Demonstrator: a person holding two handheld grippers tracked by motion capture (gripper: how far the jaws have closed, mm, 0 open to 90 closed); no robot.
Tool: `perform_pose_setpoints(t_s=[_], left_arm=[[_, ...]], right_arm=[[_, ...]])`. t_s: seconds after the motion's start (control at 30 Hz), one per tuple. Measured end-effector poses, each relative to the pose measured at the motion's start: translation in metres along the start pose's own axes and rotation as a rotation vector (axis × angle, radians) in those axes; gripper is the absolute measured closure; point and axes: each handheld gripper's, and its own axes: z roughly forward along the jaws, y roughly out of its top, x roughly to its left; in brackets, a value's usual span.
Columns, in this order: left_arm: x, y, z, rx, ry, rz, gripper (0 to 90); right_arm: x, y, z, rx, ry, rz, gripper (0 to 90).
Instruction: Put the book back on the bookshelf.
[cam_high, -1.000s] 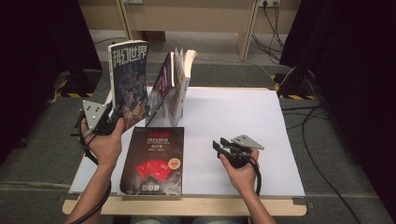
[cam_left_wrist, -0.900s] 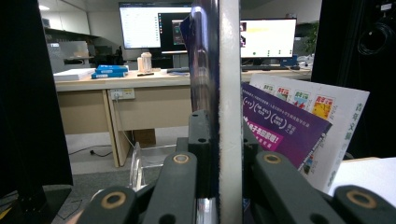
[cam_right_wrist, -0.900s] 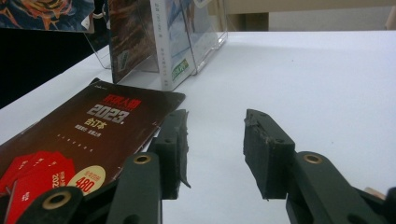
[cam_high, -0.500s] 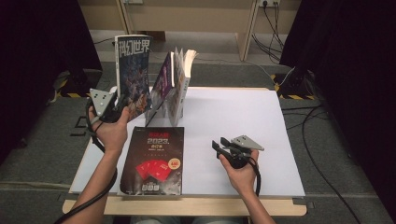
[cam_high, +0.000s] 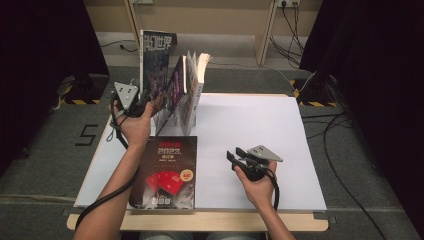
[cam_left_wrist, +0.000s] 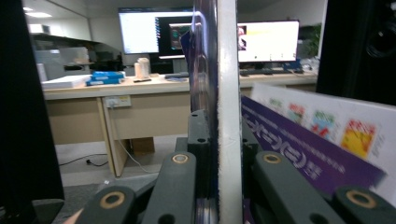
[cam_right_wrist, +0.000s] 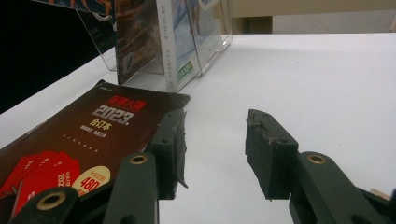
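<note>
4 books (cam_high: 157, 65), 1 stand (cam_high: 172, 117), 2 grippers (cam_high: 131, 102)

The left gripper (cam_high: 141, 98) is raised at the desk's (cam_high: 250, 120) far left, its fingers (cam_left_wrist: 198, 140) clamped tight. The right gripper (cam_high: 236, 156) rests low near the desk's front edge, fingers (cam_right_wrist: 271, 149) parted.

Magazine (cam_high: 156, 65) clamped in the left tongs (cam_high: 141, 102): dark blue-purple cover art, white title characters, white spine edge. Book (cam_high: 167, 171) just left of the right tongs (cam_high: 233, 156): black cover, red lettering, red cards, one yellow sticker. Tabletop (cam_high: 250, 125): plain white. Both tongs: black, grey top plates.
</note>
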Motion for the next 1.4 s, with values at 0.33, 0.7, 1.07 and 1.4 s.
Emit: perform_pose_setpoints(t_s=[0.33,0.7,1.07,1.4], left_arm=[[-0.015,-0.052,0.008,0.097,-0.114,0.033,82.0],[-0.012,-0.067,0.002,0.102,-0.174,0.048,80.7],[-0.02,-0.053,0.002,0.194,-0.174,0.003,67.6],[-0.029,-0.037,0.008,0.182,-0.181,0.008,59.8]], right_arm=[[0.001,0.0,0.0,0.006,0.012,-0.005,58.2],[0.004,-0.002,0.003,0.023,0.024,-0.003,58.0],[0.005,-0.003,0.004,0.033,0.03,-0.001,57.4],[0.006,-0.004,0.005,0.046,0.037,-0.002,56.7]])
